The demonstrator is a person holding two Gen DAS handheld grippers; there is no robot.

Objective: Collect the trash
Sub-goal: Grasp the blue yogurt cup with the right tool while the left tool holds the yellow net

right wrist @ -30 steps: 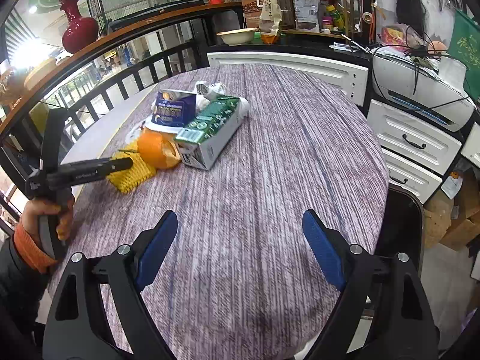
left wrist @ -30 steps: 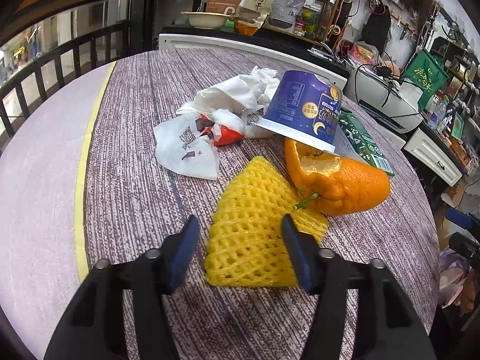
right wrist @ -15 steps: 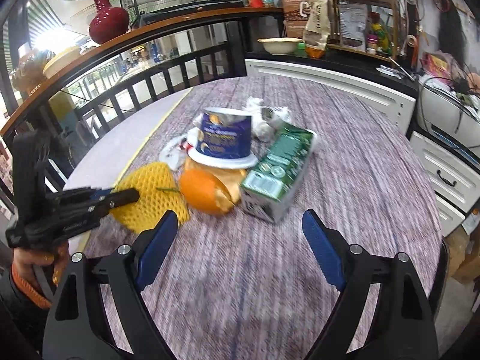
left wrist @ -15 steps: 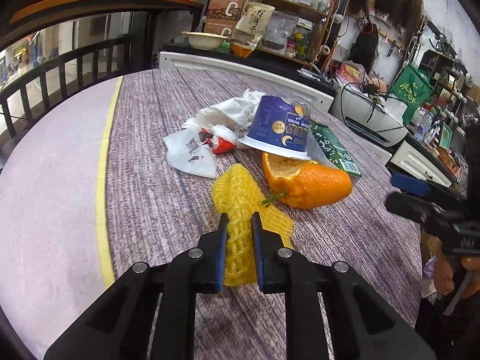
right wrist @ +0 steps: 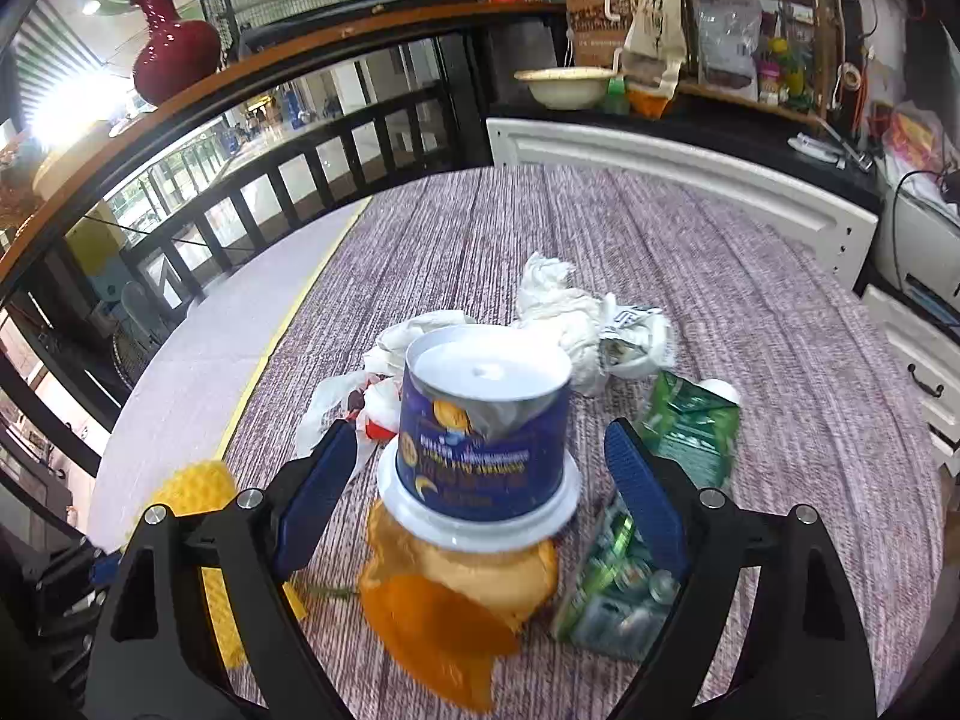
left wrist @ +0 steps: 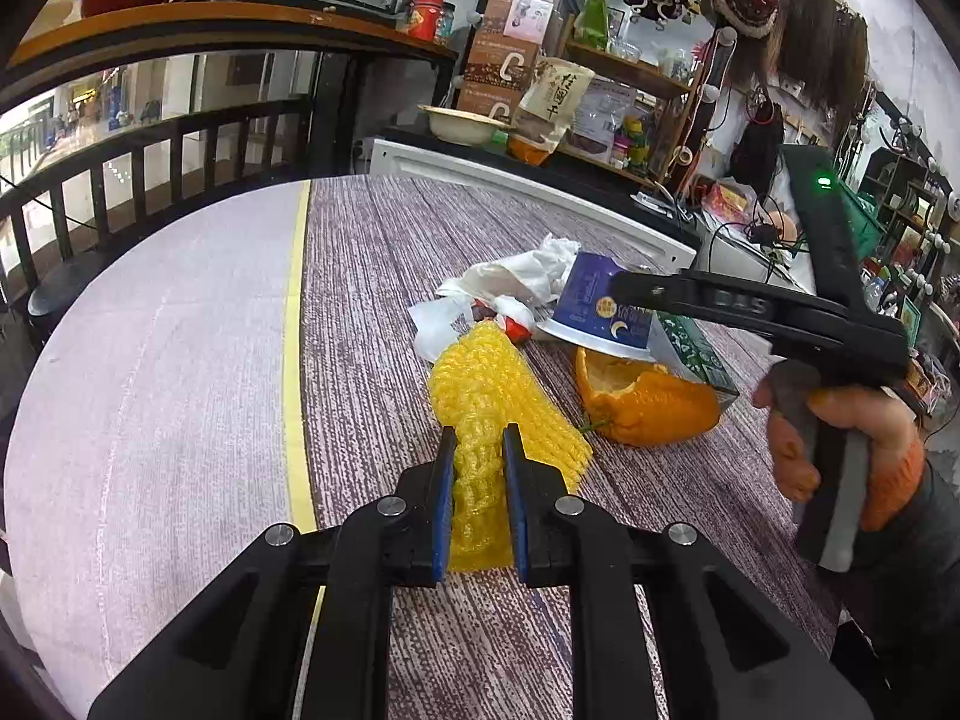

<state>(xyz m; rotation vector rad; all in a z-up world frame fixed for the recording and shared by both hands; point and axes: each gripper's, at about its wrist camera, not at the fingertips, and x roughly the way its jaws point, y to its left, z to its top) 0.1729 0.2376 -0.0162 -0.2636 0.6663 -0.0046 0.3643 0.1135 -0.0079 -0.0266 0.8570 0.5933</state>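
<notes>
I read the left gripper as clamped on the yellow foam net, near side of the blue cup. Right gripper spread wide, pads flanking that upturned cup without touching. Cup rests on the orange peel; green carton just right of it, crumpled white wrappers behind, all on the table.

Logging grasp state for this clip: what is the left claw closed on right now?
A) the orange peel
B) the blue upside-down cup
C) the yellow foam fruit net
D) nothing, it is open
C: in the left wrist view the left claw has both fingers pressed into the yellow foam fruit net, while the orange peel and the blue cup lie apart from it.
</notes>
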